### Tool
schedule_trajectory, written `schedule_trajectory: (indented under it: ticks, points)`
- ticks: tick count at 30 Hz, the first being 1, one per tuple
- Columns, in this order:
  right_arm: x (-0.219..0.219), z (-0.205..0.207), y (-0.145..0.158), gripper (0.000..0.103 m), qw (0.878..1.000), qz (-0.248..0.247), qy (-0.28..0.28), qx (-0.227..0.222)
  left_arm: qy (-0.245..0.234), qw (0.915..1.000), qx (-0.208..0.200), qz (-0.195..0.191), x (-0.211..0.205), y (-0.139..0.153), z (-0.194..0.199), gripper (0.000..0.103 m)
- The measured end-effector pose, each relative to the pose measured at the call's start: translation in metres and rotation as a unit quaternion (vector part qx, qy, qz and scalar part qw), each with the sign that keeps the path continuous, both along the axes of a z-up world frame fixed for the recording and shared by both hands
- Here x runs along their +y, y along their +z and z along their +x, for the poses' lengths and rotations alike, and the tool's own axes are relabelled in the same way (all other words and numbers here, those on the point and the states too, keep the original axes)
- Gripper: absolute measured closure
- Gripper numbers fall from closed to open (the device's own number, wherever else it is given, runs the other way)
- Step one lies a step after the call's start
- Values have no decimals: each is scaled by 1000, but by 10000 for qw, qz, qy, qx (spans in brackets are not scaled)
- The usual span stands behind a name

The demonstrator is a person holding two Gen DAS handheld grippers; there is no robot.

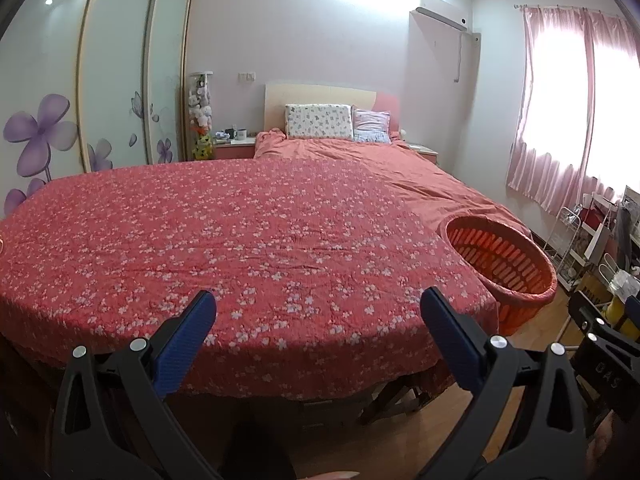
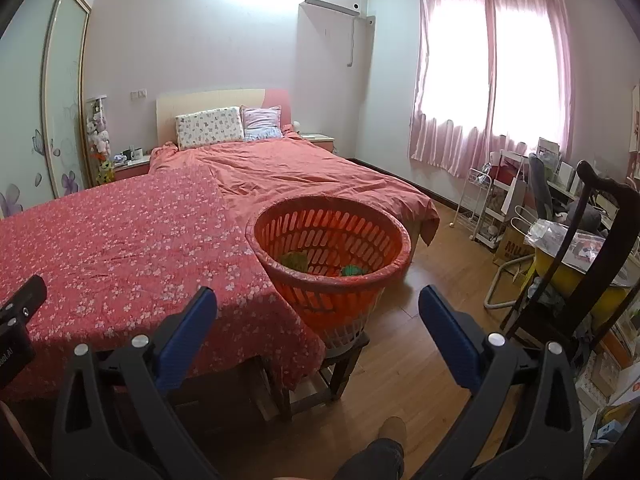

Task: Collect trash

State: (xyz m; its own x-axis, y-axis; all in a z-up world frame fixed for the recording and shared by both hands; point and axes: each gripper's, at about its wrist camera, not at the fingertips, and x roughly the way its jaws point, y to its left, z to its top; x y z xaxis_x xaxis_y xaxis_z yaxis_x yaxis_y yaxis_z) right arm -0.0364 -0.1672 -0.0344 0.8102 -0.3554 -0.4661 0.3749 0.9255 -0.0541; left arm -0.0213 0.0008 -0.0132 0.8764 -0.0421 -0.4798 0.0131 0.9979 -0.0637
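Fingers (image 2: 448, 324) of both grippers spread empty, orange basket (image 2: 332, 276) just ahead between the right pair.

One orange basket (image 2: 332, 264) with holes in its sides — inside it lie two green things (image 2: 296, 260), one lighter, one darker. Two pillows (image 2: 210, 127) lean on the headboard of one bed (image 2: 280, 172). One red flowery cloth (image 1: 224, 240) covers one table. Two grippers — left gripper (image 1: 318, 314) and right gripper (image 2: 318, 312), both gaping wide.
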Motion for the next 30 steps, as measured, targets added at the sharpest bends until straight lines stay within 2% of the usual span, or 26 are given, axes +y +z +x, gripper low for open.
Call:
schedule_trajectory:
  ticks: [19,30]
  points:
    - [-8,2,-5,4,9998,66,-170,81,8,9999,171,11,-9,-1,-1,2]
    - [-7,0,-5,4,9999,68,-115,55,26,10000,75,60,-12,5,-3,2]
